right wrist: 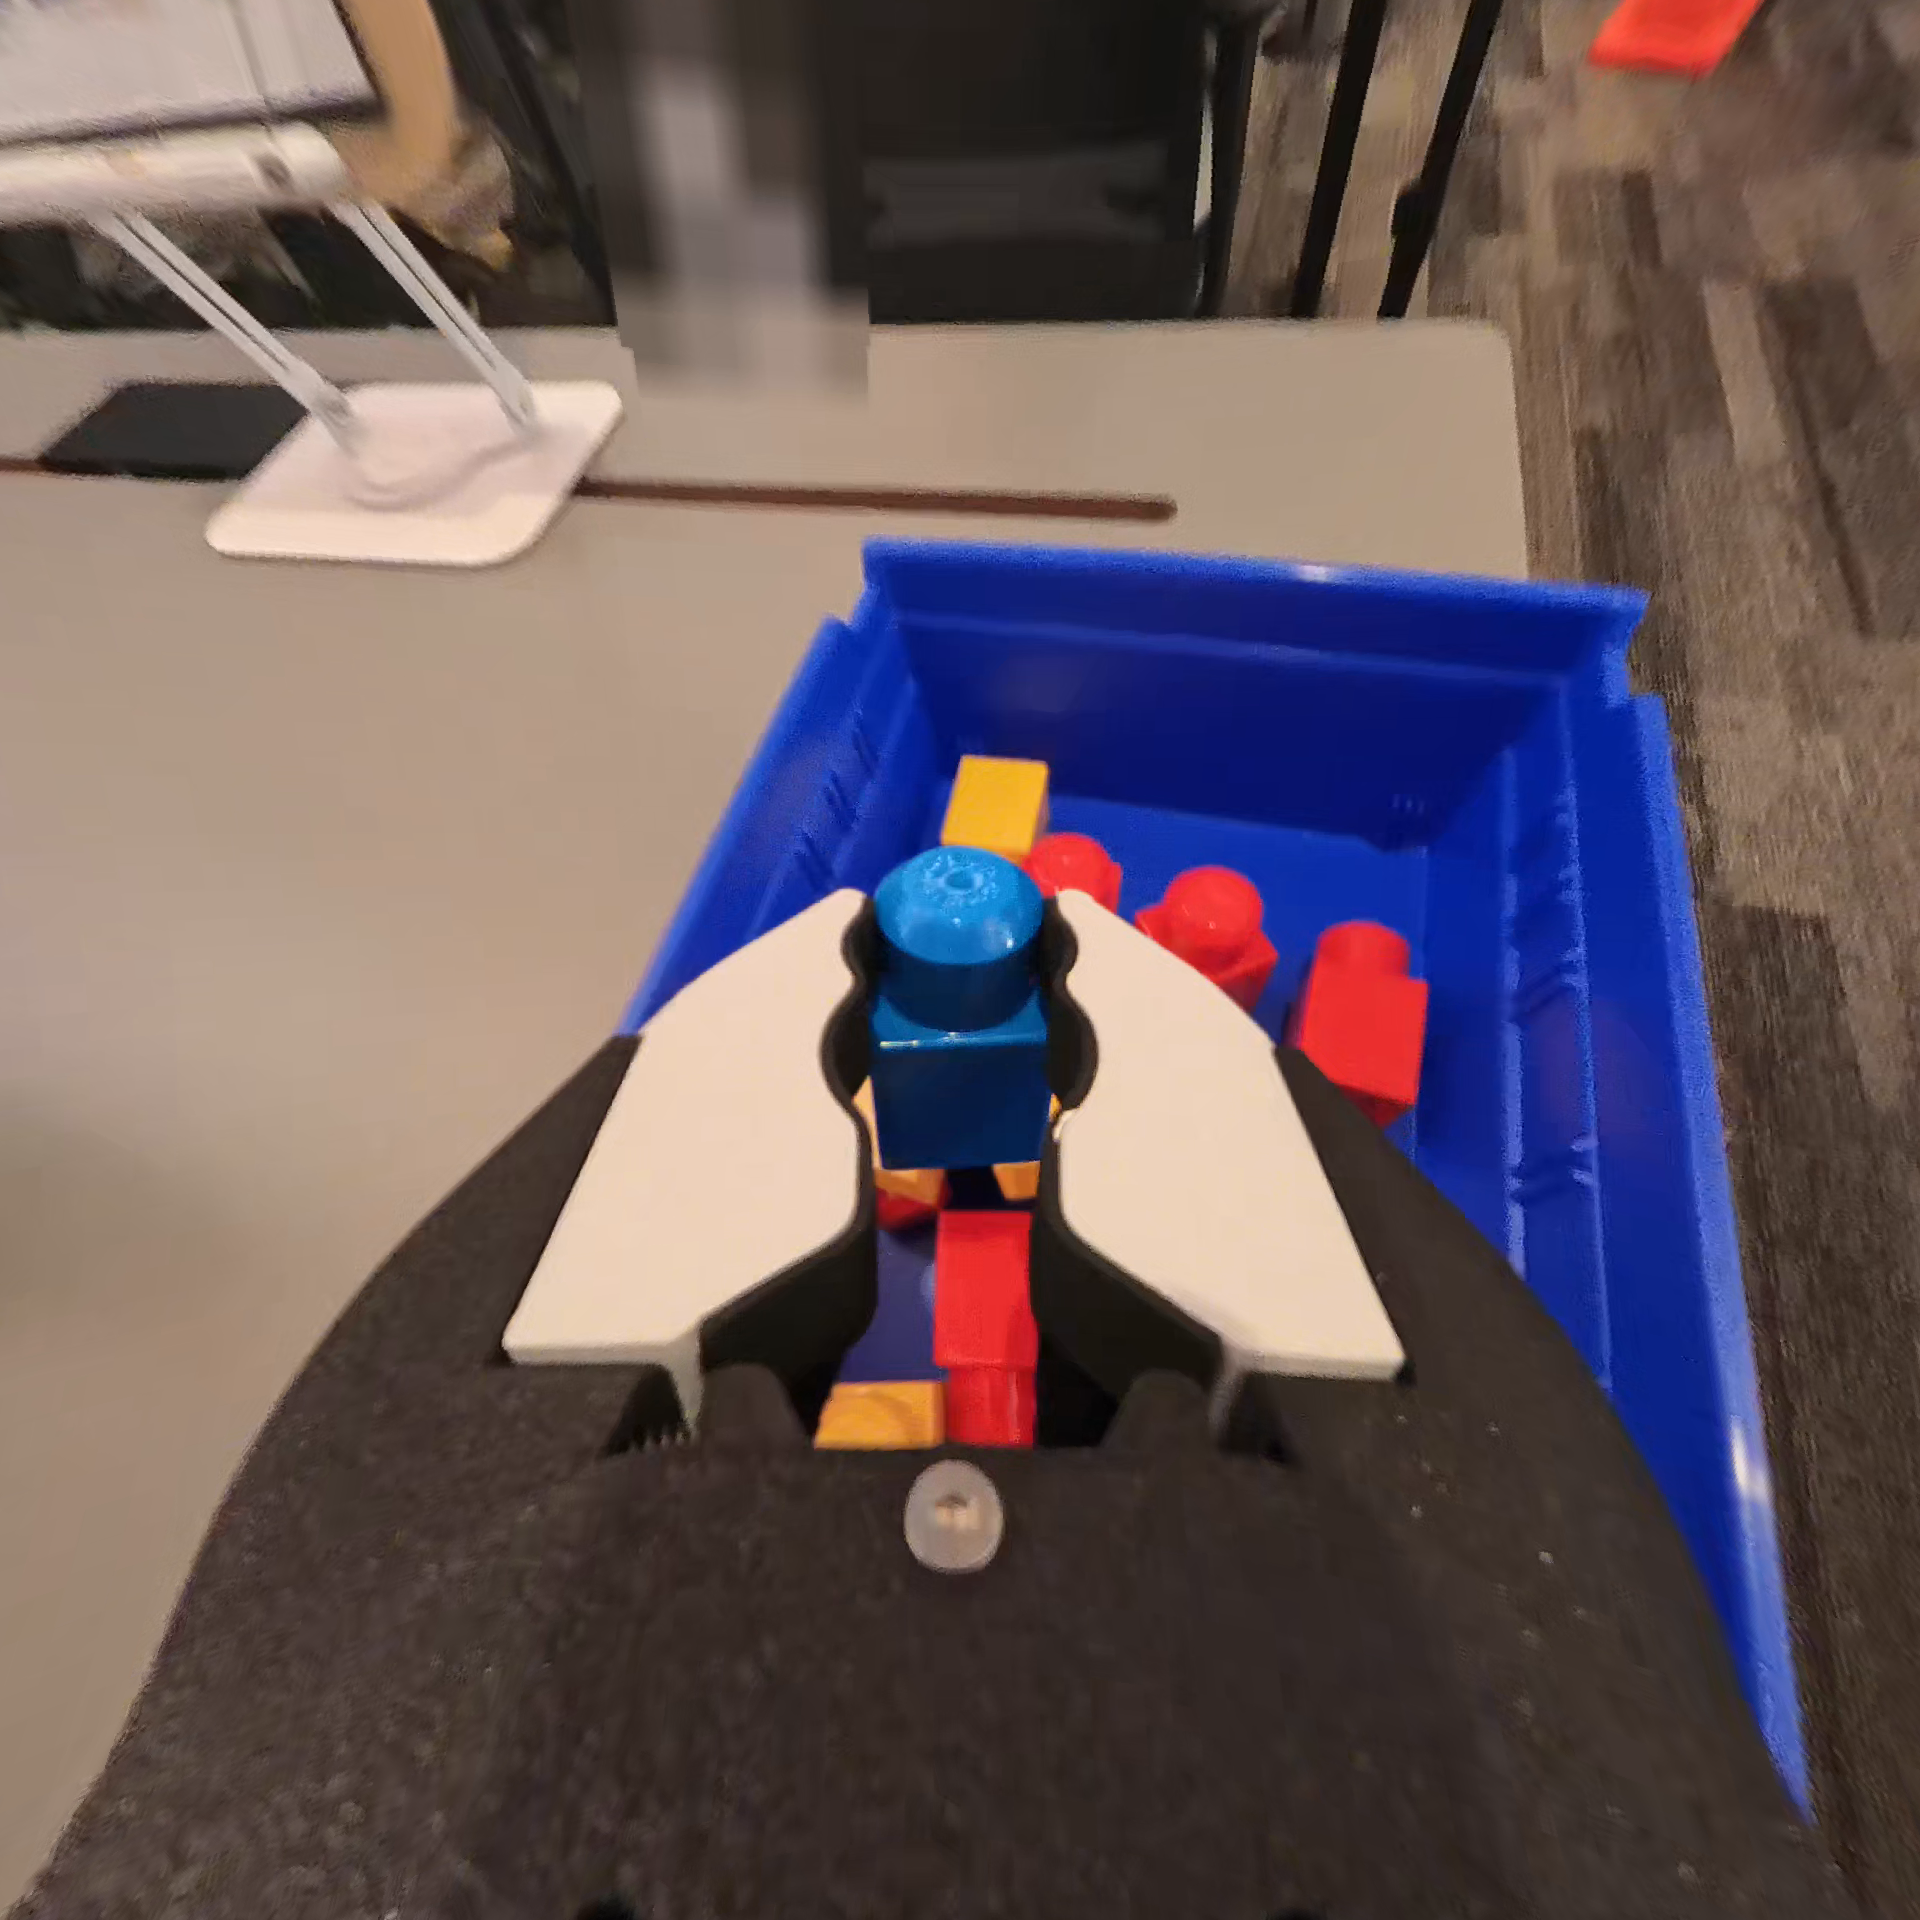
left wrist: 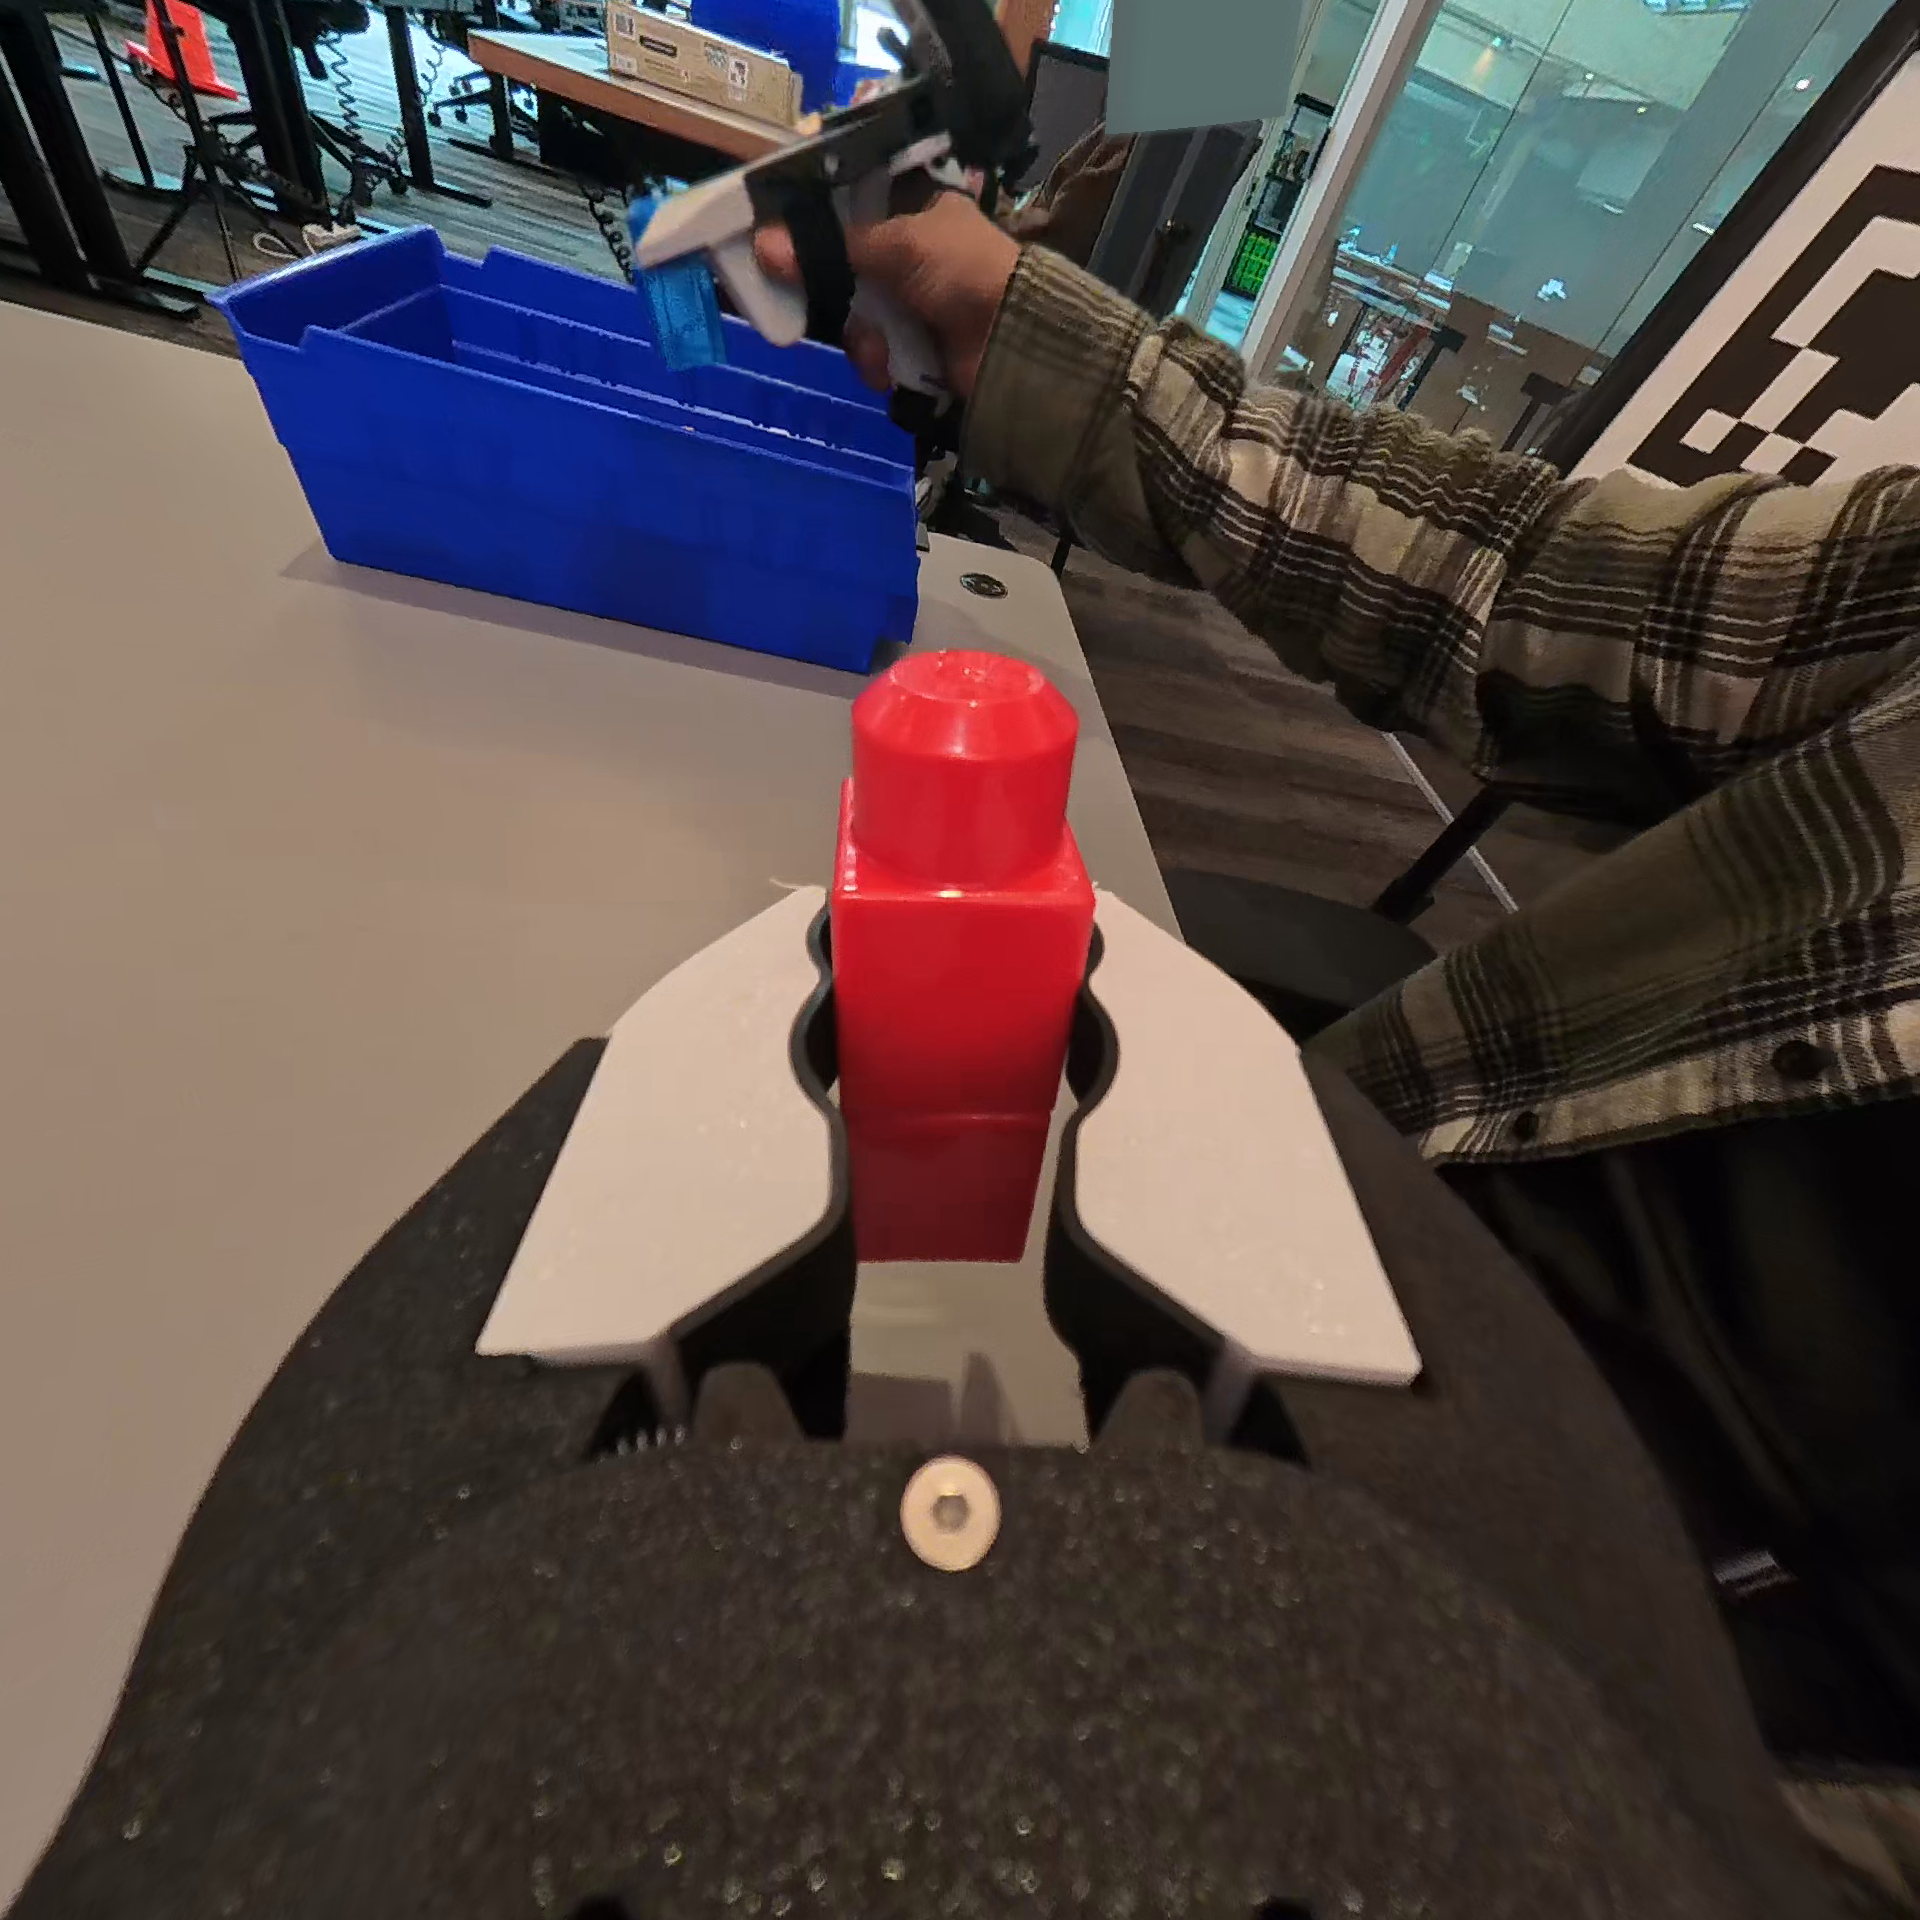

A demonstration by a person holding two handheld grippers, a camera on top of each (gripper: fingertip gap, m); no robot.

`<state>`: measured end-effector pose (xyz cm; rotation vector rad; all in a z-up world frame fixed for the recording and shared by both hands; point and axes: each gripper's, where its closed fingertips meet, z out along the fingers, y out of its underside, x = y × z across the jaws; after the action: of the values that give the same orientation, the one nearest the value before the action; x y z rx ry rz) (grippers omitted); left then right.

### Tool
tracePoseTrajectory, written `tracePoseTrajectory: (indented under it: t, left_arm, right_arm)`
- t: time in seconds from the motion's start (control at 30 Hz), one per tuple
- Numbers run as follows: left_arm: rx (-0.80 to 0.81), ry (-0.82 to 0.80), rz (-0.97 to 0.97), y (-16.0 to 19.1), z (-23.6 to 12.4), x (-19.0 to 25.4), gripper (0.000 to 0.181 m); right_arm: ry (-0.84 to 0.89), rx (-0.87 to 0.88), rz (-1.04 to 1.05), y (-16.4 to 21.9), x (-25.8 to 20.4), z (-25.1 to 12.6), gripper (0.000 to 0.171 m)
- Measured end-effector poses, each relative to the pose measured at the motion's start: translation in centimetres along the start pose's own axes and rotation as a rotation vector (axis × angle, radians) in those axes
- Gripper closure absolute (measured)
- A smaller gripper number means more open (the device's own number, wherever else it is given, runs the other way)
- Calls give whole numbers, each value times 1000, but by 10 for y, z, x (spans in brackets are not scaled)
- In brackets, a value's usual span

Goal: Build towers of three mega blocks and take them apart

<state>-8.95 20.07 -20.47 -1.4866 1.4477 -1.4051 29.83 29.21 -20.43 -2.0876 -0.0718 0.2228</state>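
Red blocks [left wrist: 951,1039], two of them joined end to end, are pinched between the fingers of the left hand-held gripper [left wrist: 956,997]. Their long axis runs forward along the fingers, and the stud of the front block points away from the camera, toward the right edge of the grey surface [left wrist: 312,831]. A single blue block [right wrist: 956,1049] is clamped in the right hand-held gripper [right wrist: 956,997], its stud likewise pointing forward, and it is held above the open blue bin [right wrist: 1558,935]. The bin is seen near the far right corner of the surface. Loose blocks are seen lying inside it: about five red blocks [right wrist: 1356,1023] and at least three yellow blocks [right wrist: 995,805], some partly hidden behind the fingers. From the left wrist view, the right hand-held gripper is seen gripped by a hand [left wrist: 914,291] in a plaid sleeve [left wrist: 1455,582].
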Motion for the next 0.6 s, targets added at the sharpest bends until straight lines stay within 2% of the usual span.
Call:
tracePoseTrajectory:
  t: [0.03, 0.07, 0.1, 0.17, 0.23, 0.3, 0.37, 0.43, 0.5, 0.6]
  left_arm:
    - [-3, -3, -3, 0, 0, 0, 140]
    - [-4, -7, -3, 1, -2, -1, 140]
    - [-6, -13, -2, 1, -3, -1, 140]
    - [-9, -26, -5, 1, -7, -4, 140]
    - [-6, -30, -16, 1, -10, -6, 140]
    - [3, -30, -26, 0, -10, -9, 141]
    - [8, -28, -29, 0, -9, -9, 141]
    - [6, -23, -30, -1, -7, -7, 140]
    - [2, -21, -25, -1, -6, -4, 141]
    - [4, -16, -19, -4, -7, 0, 140]
  right_arm:
    - [9, -20, -1, 7, 4, 4, 139]
    - [21, -20, 5, 8, 7, 7, 119]
    - [11, -2, 10, 4, 4, 6, 109]
    - [-85, 81, -15, -17, -28, 0, 106]
    - [-245, 138, -87, -35, -90, -4, 107]
    - [-490, 160, -169, -42, -177, -10, 108]
    - [-729, 162, -253, -36, -264, -19, 109]
    - [-900, 152, -320, -25, -332, -23, 109]
    - [-1015, 118, -362, -12, -378, -24, 110]
    - [-1101, 82, -417, 1, -418, -17, 118]
